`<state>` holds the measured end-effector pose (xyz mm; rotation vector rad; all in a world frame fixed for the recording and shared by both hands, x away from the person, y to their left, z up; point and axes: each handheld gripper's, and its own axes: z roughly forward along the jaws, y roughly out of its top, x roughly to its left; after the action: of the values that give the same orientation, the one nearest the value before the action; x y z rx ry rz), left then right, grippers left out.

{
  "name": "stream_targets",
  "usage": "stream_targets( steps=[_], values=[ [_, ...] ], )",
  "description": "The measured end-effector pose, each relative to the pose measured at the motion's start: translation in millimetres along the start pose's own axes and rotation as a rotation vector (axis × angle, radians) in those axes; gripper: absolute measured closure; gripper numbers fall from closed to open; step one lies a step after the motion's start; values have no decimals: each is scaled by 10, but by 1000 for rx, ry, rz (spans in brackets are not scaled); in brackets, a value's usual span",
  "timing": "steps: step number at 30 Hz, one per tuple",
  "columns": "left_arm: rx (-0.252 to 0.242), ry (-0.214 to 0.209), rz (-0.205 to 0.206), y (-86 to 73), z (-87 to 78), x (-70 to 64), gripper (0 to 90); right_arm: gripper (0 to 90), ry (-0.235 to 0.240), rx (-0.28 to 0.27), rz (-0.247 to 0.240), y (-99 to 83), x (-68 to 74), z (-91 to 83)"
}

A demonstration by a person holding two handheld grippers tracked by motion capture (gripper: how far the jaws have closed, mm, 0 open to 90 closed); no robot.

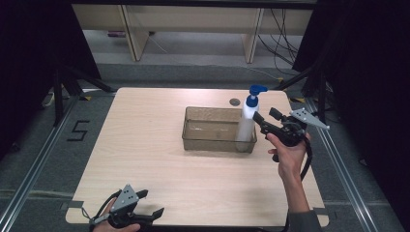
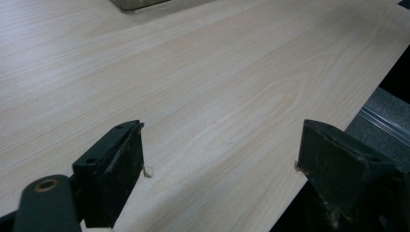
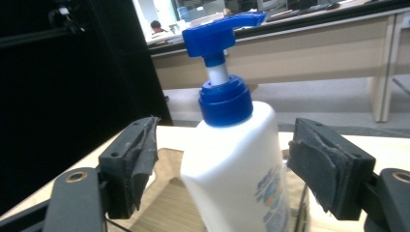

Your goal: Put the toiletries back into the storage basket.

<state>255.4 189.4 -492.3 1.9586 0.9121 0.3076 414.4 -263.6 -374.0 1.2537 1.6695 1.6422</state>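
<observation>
Nearest the high view's lower edge, the left gripper (image 1: 147, 204) rests at the front of the desk (image 1: 145, 145), fingers released and grasping nothing. At the right side, the right gripper (image 1: 265, 121) is held by a hand (image 1: 288, 155) just beside the pump bottle (image 1: 247, 121). That white bottle with a blue pump head stands upright in the right end of the translucent bin (image 1: 212, 129).

Left gripper view: both fingers (image 2: 118, 169) stand wide apart over bare wood near the desk's edge; a corner of the bin (image 2: 135, 4) shows at top.

Right gripper view: the pump bottle (image 3: 237, 164) stands between the released fingers (image 3: 138, 159), a gap visible on each side.
</observation>
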Motion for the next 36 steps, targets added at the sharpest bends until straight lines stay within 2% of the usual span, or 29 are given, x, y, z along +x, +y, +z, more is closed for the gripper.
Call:
stream_targets(
  steps=[4, 5, 6, 8, 10, 11, 13, 16, 19, 22, 23, 24, 26, 28, 30, 32, 34, 36],
  values=[
    [1, 0, 2, 0, -2, 2, 160, 244, 13, 6, 14, -17, 24, -12],
    [1, 0, 2, 0, -2, 1, 160, 242, 29, -6, 20, -27, 30, -6],
    [1, 0, 2, 2, -3, 2, 160, 241, 26, -12, 6, -36, 29, -2],
    [-4, -1, -3, 1, 0, -2, 160, 237, 22, 14, 12, -42, 48, -22],
    [-4, 0, -2, 1, -1, -2, 160, 232, 23, 16, 17, -50, 61, -29],
    [-4, -1, -3, 2, 0, -2, 160, 232, 38, 12, 26, -52, 73, -31],
    [-4, -1, -2, 1, 0, -3, 160, 231, 32, 13, 10, -61, 75, -39],
    [0, 1, 2, 2, -1, 1, 160, 231, 65, 4, 47, -82, 93, -40],
    [2, 1, 3, 1, -4, 2, 160, 230, 43, 22, 14, -95, 114, -48],
    [2, 1, 3, 2, -4, 4, 160, 229, 48, 31, -1, -126, 136, -44],
    [1, 2, 3, 1, -4, 3, 160, 229, 49, 40, 29, -140, 161, -54],
    [3, 1, 3, 2, -5, 4, 160, 228, 58, 26, 5, -153, 147, -41],
    [-1, 1, -1, 2, -4, 3, 160, 225, 60, 53, 13, -166, 172, -50],
    [3, 1, 2, 2, -6, 4, 160, 225, 73, 41, 20, -184, 189, -49],
    [0, 1, 0, 2, -4, 3, 160, 225, 65, 55, -5, -195, 190, -57],
    [2, 1, 2, 2, -5, 3, 160, 224, 85, 51, 24, -218, 218, -55],
    [2, 1, 3, 2, -5, 4, 160, 224, 75, 71, 9, -227, 222, -72],
    [1, 2, 1, 2, -5, 3, 160, 224, 96, 51, 11, -250, 230, -62]
  ],
)
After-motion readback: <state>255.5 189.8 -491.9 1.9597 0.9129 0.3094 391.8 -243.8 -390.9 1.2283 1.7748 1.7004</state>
